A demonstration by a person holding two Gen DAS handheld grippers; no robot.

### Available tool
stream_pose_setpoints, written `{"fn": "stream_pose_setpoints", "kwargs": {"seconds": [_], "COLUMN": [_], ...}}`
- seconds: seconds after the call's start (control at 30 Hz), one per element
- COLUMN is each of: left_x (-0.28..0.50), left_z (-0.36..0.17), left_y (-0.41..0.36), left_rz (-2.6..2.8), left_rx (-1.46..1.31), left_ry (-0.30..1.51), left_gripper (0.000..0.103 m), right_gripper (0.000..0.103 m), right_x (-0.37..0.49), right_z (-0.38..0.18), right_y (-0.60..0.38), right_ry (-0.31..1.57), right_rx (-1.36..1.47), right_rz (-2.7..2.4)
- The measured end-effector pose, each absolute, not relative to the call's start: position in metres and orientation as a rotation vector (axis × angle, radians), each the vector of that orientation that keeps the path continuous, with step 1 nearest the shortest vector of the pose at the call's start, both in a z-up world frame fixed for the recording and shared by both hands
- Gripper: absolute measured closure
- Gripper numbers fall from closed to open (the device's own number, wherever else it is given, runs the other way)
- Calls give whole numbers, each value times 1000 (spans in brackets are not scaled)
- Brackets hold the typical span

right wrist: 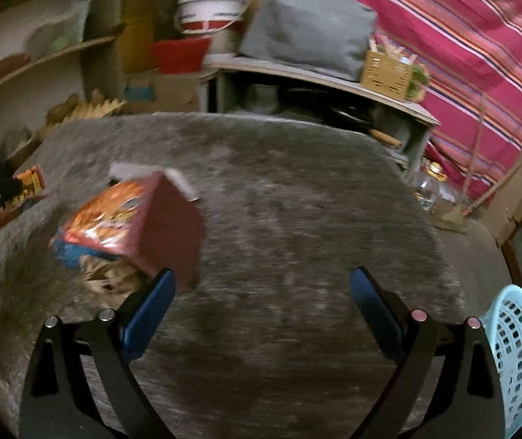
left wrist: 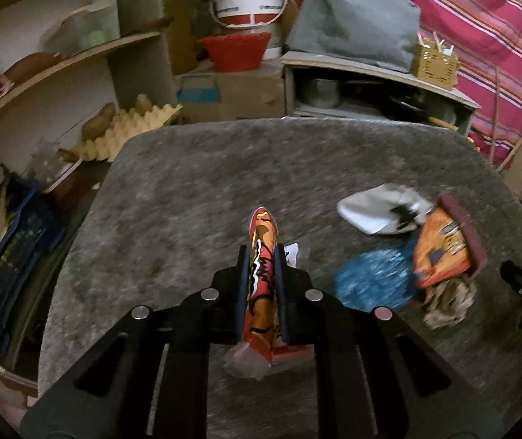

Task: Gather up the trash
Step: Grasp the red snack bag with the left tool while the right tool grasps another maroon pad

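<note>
My left gripper is shut on an orange snack wrapper and holds it above the grey table. To its right lie a white crumpled bag, a blue wrapper, an orange-and-maroon carton and brown crumpled paper. My right gripper is open and empty over the table; the carton and the brown paper sit just left of its left finger. The held wrapper shows at the far left of the right wrist view.
A light blue perforated basket stands at the right edge by my right gripper. Shelves with an egg tray flank the left. Behind the table are a white bucket, a red basket, a grey bag and a striped cloth.
</note>
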State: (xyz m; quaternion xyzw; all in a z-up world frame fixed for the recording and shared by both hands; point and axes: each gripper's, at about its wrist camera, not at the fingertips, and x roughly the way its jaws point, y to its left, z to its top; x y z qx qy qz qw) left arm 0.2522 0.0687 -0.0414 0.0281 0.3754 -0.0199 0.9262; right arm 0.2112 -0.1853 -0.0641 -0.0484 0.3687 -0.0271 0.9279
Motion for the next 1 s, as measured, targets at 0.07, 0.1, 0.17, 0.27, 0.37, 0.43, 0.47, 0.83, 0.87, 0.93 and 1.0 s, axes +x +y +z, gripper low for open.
{"fn": "stream_pose_setpoints", "kwargs": {"seconds": [0.07, 0.1, 0.17, 0.27, 0.37, 0.43, 0.47, 0.83, 0.87, 0.93, 1.0], "left_x": [251, 251, 250, 246, 244, 243, 243, 243, 243, 244, 245], "left_z": [-46, -48, -50, -51, -49, -48, -48, -46, -46, -47, -50], "left_y": [79, 82, 89, 96, 98, 100, 100, 105, 104, 102, 101], "left_rz": [-27, -24, -18, -20, -21, -23, -21, -16, -17, -16, -12], "left_rx": [48, 45, 35, 21, 17, 15, 17, -1, 3, 14, 25], "left_ry": [781, 786, 793, 793, 787, 783, 783, 775, 774, 777, 787], "left_gripper": [91, 91, 91, 91, 91, 91, 91, 98, 98, 98, 98], "right_gripper": [9, 9, 9, 9, 9, 9, 9, 37, 42, 56, 74], "right_x": [213, 213, 215, 220, 225, 226, 226, 249, 251, 254, 256], "right_z": [-69, -71, -73, -75, -74, -72, -70, -75, -76, -80, -85], "right_y": [-173, -168, -159, -155, -157, -160, -164, -182, -180, -176, -170], "right_ry": [768, 772, 774, 765, 760, 752, 746, 777, 785, 799, 814], "right_rx": [-121, -132, -147, -156, -144, -134, -132, -14, -5, 5, -3], "right_rz": [-40, -39, -41, -58, -74, -88, -100, -31, -12, 23, 50]}}
